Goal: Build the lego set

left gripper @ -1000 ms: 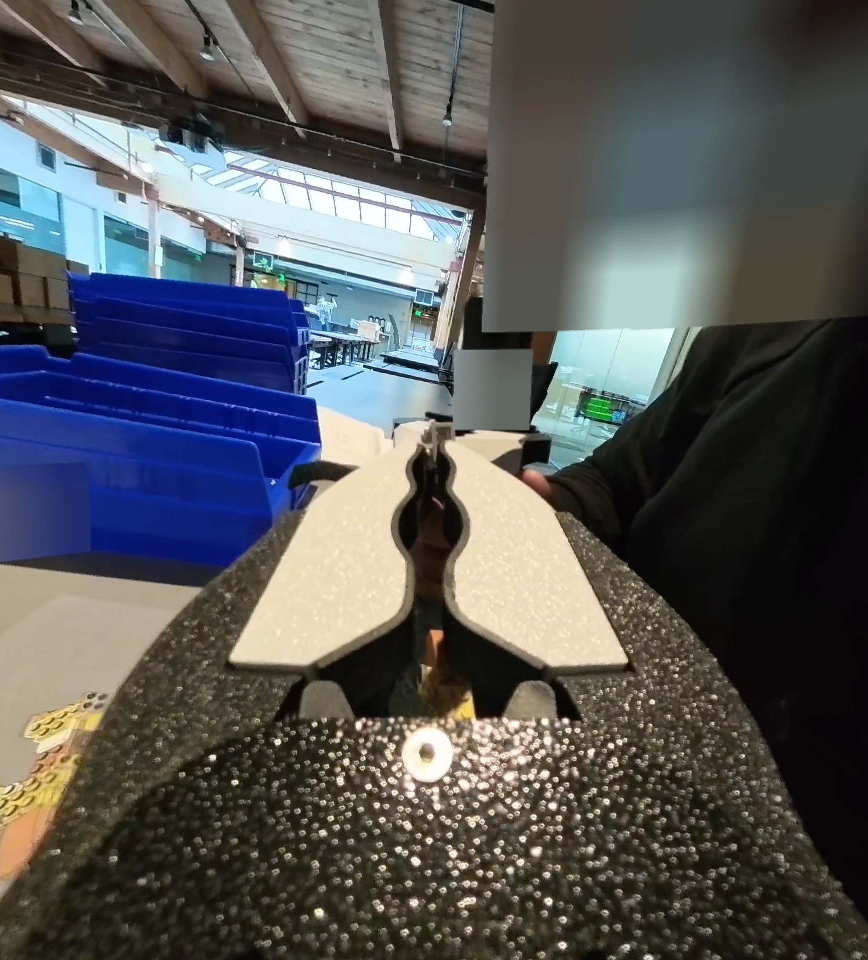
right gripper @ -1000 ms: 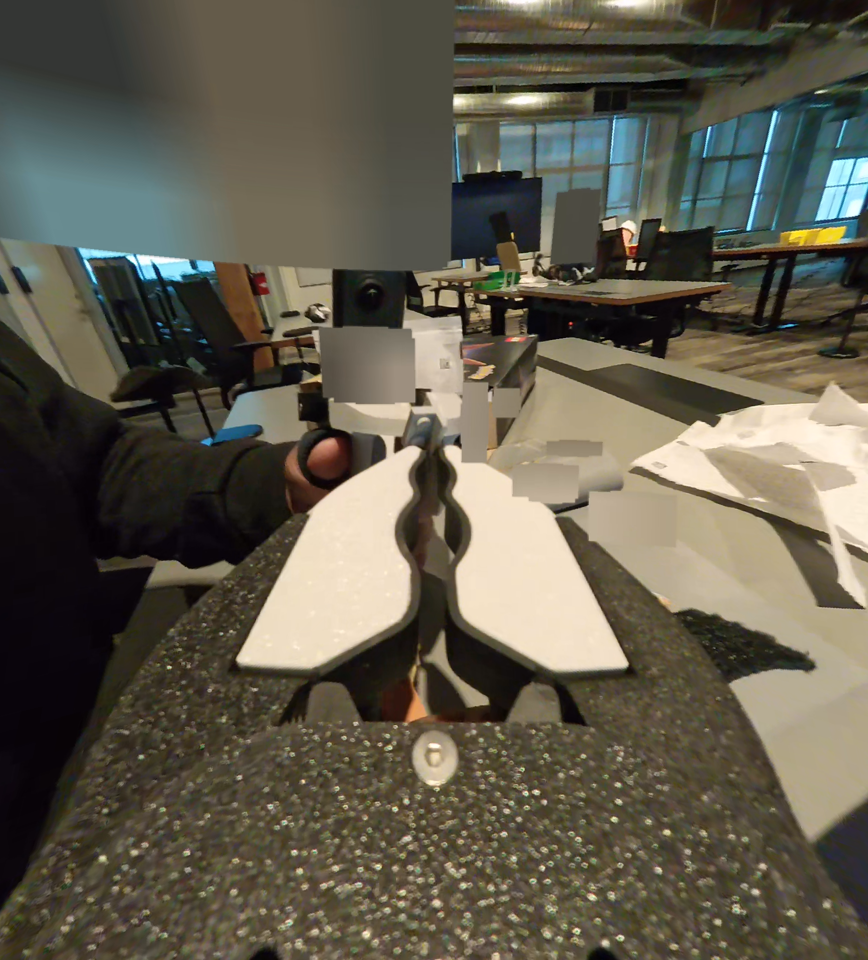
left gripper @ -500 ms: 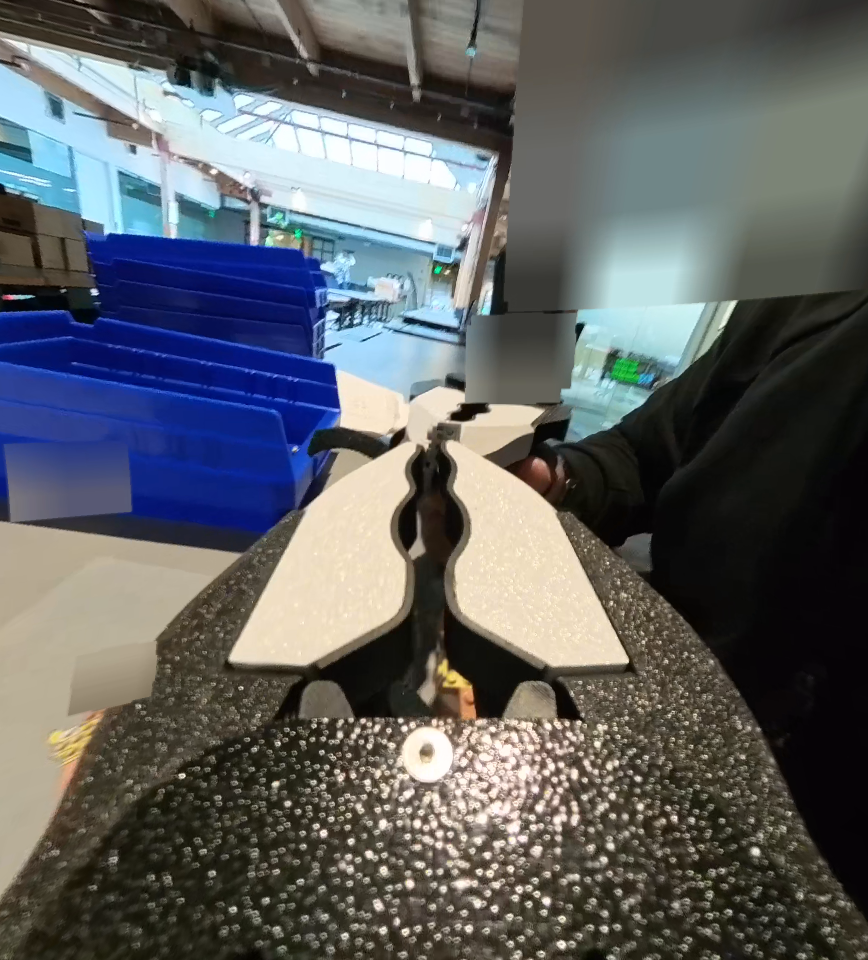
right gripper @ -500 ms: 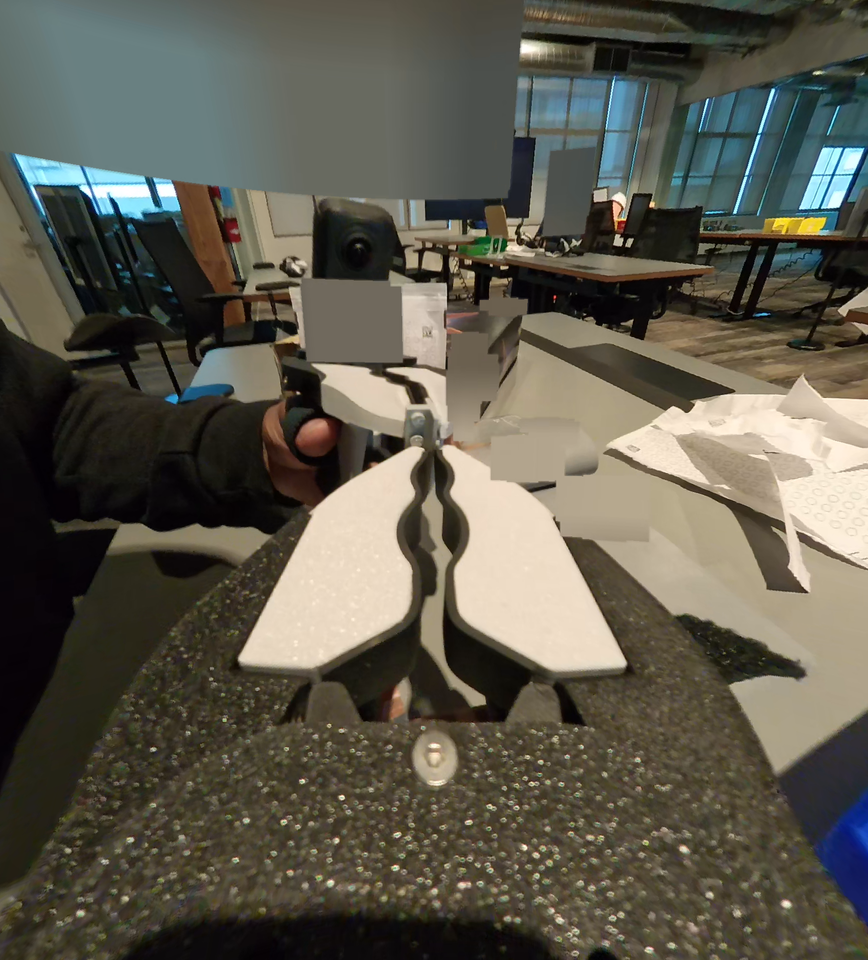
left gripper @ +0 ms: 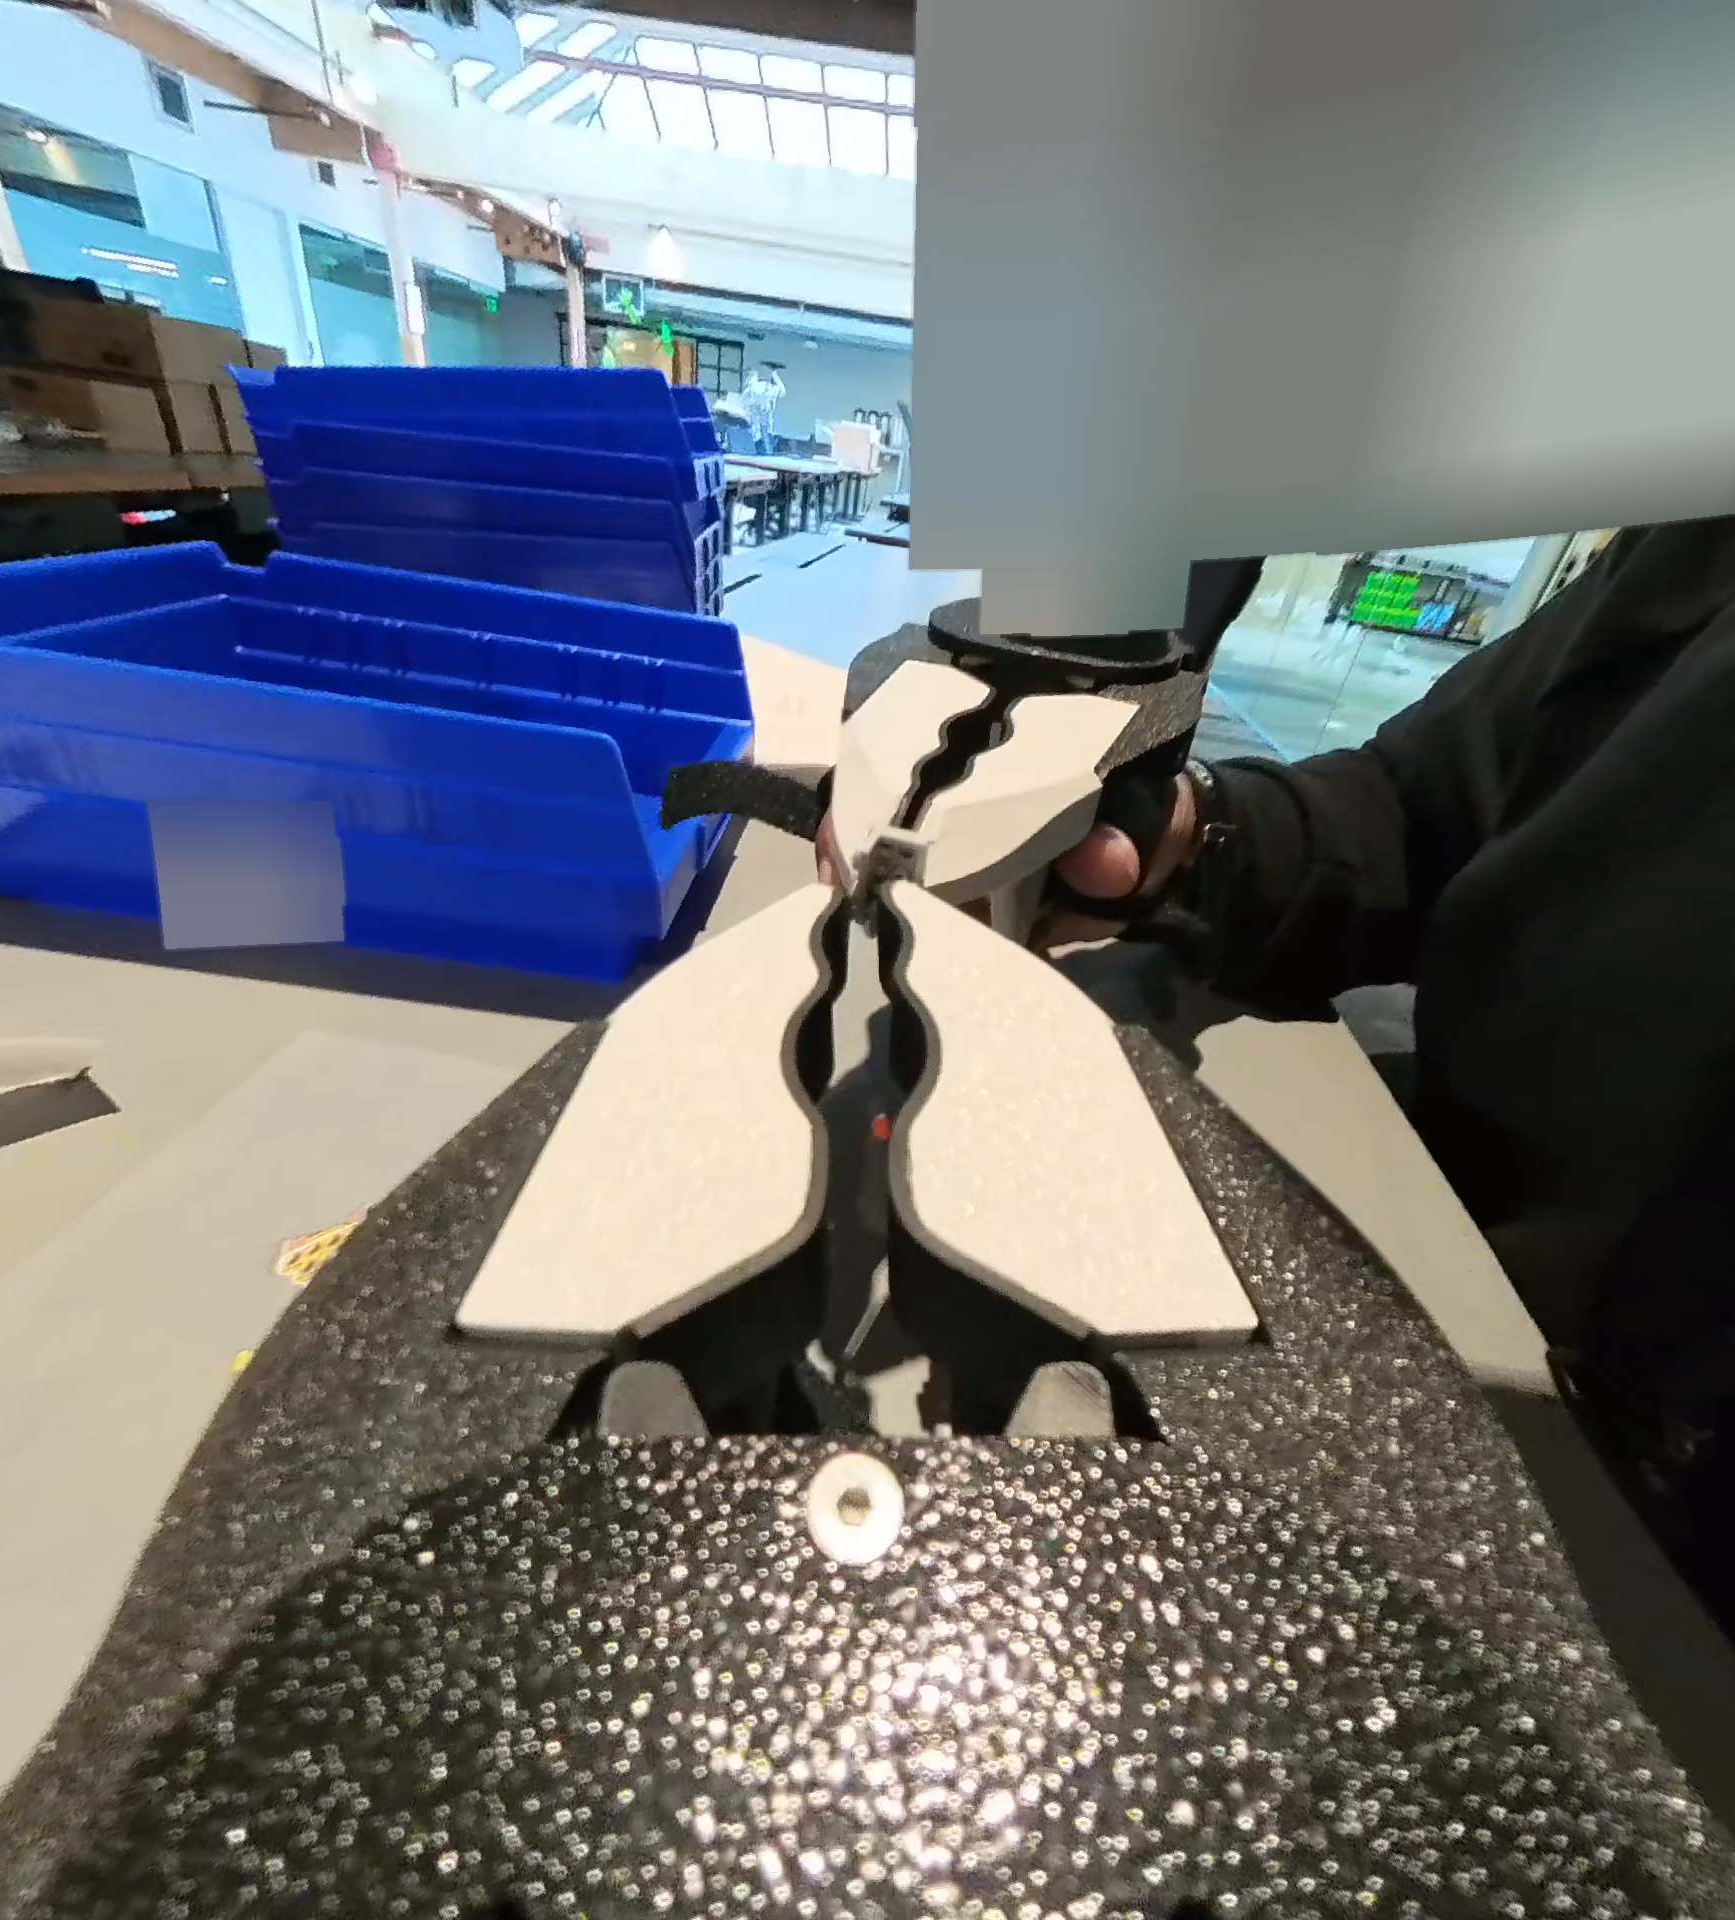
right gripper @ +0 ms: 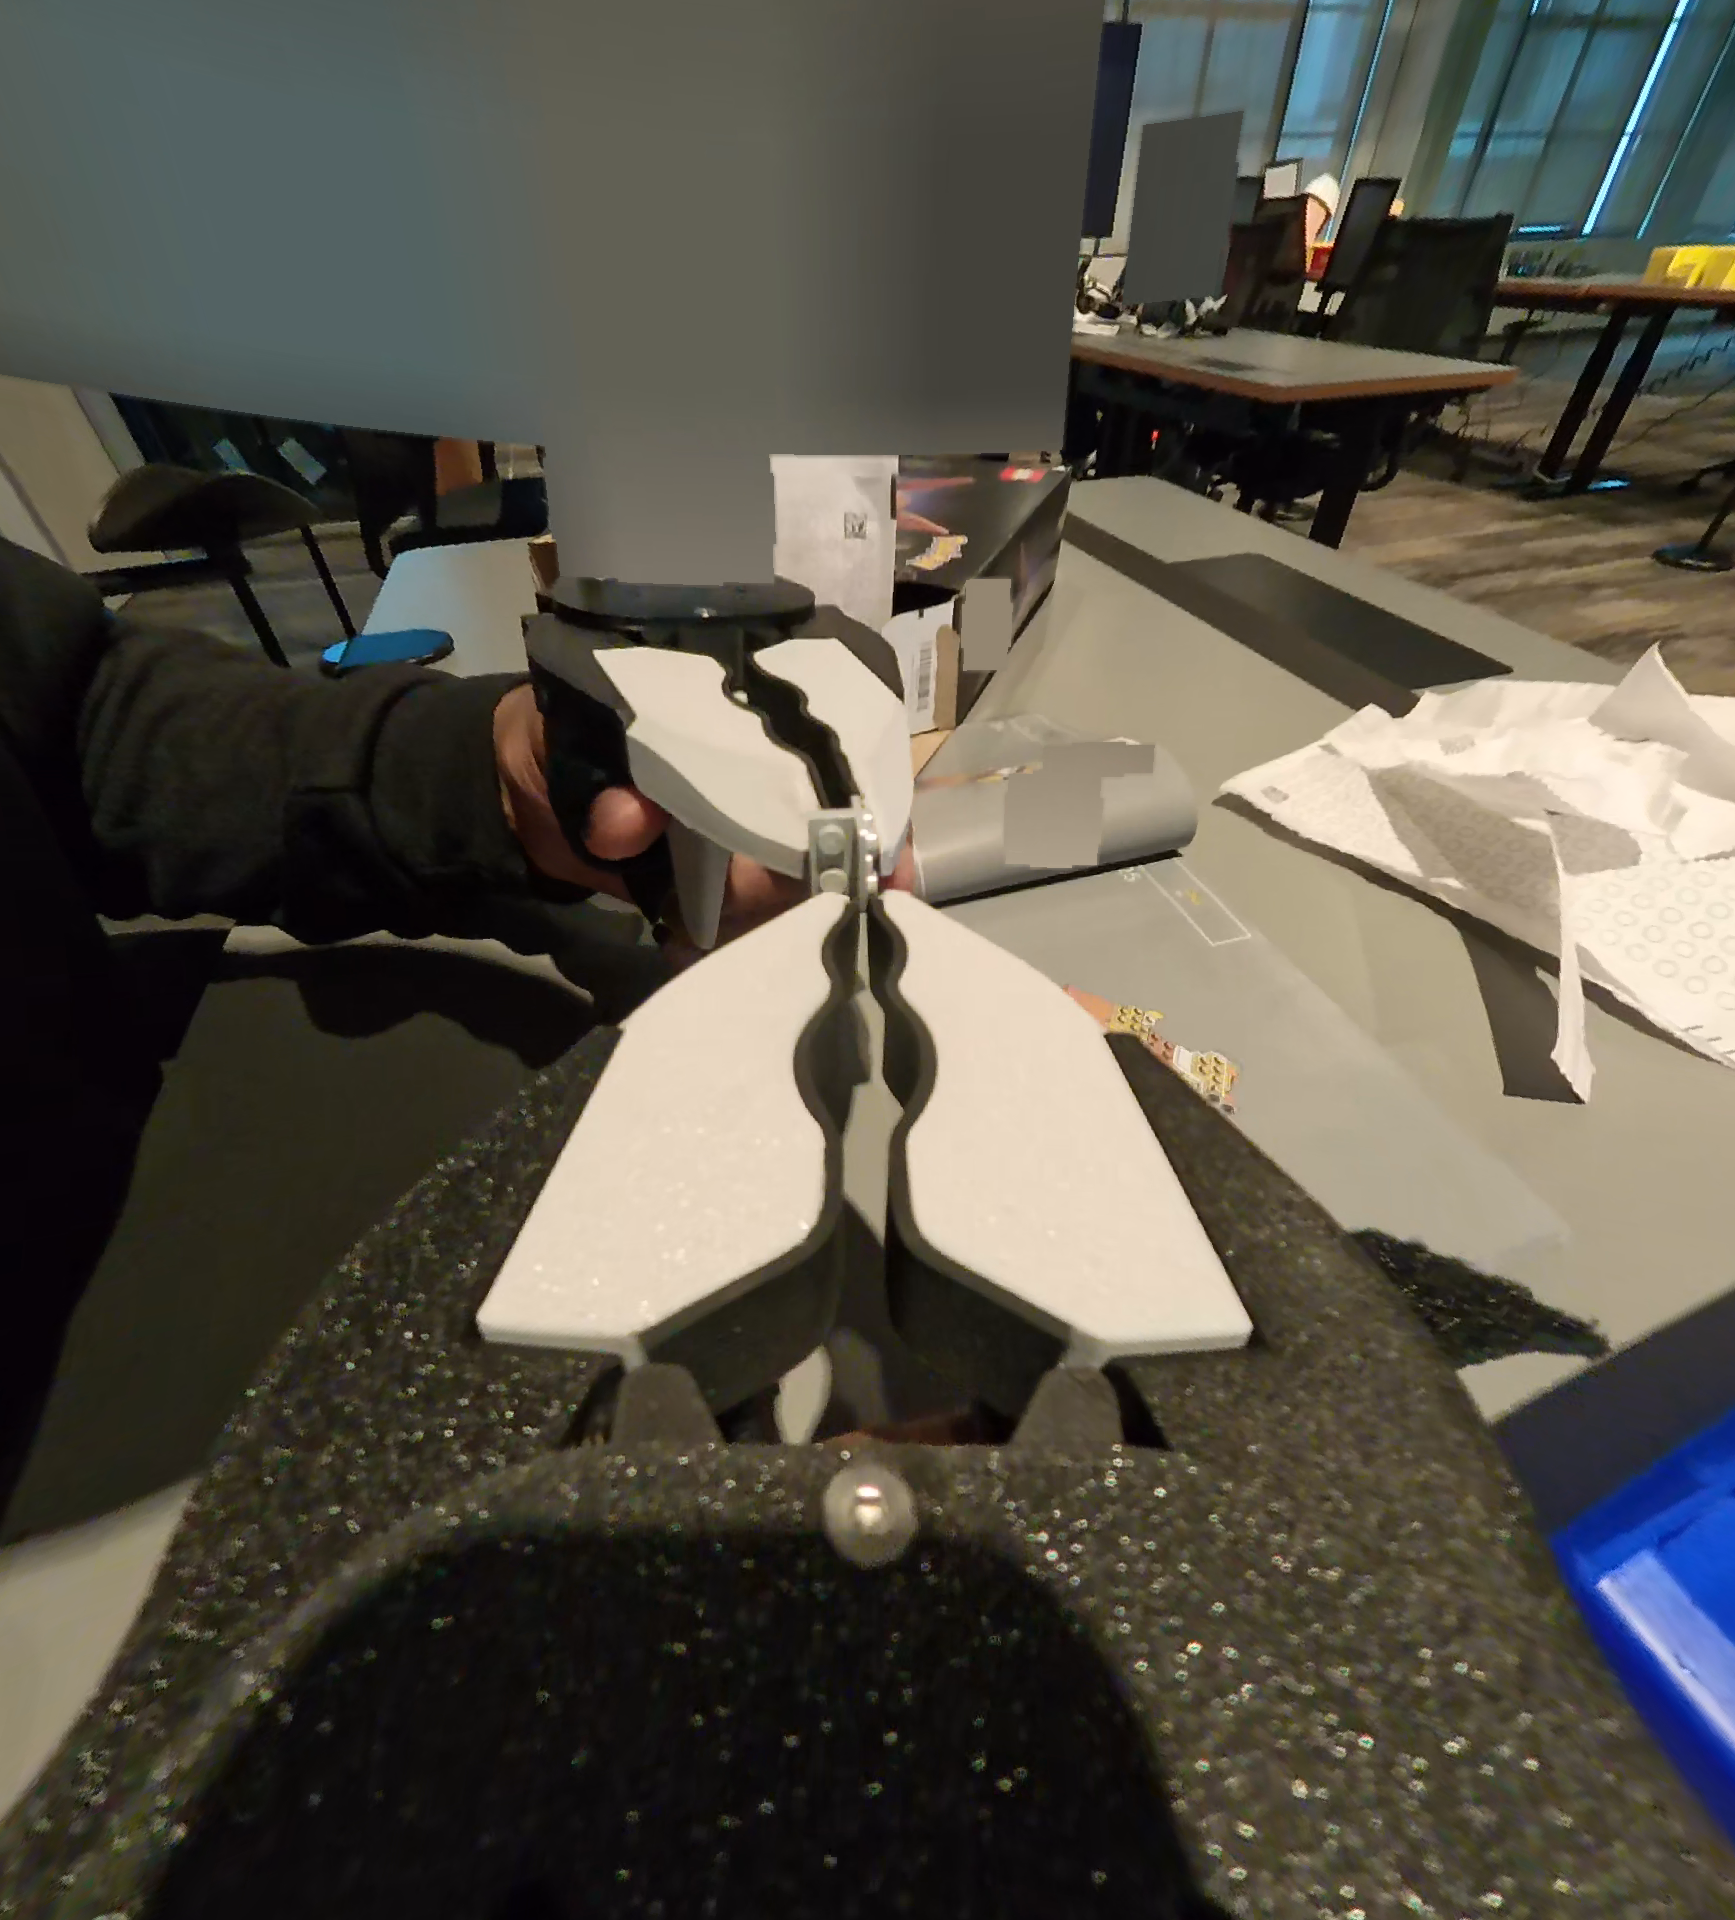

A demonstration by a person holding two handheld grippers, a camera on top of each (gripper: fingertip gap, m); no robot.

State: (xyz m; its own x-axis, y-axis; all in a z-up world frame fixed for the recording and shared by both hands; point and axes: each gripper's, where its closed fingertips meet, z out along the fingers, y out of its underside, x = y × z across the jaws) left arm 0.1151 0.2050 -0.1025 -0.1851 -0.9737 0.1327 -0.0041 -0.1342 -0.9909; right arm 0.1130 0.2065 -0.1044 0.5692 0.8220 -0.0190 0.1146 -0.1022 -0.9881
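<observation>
Left wrist view shows two grippers meeting tip to tip above the grey bench [left gripper: 167, 1195], so two small grey Lego pieces can be pressed together in mid-air. Left gripper [left gripper: 865, 914] has its jaws narrowed onto a thin piece; right gripper [left gripper: 889, 854] pinches a light grey studded plate [right gripper: 839, 854]. Beyond the plate stand two stacks of blue bins [left gripper: 323, 727].

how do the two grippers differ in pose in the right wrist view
The black-and-white left gripper slants steeply downward; the black-and-white right gripper lies flatter. Left points toward the camera, right away from it. Shared: both jaws shut, tips meeting at the small grey studded lego plate.
</observation>
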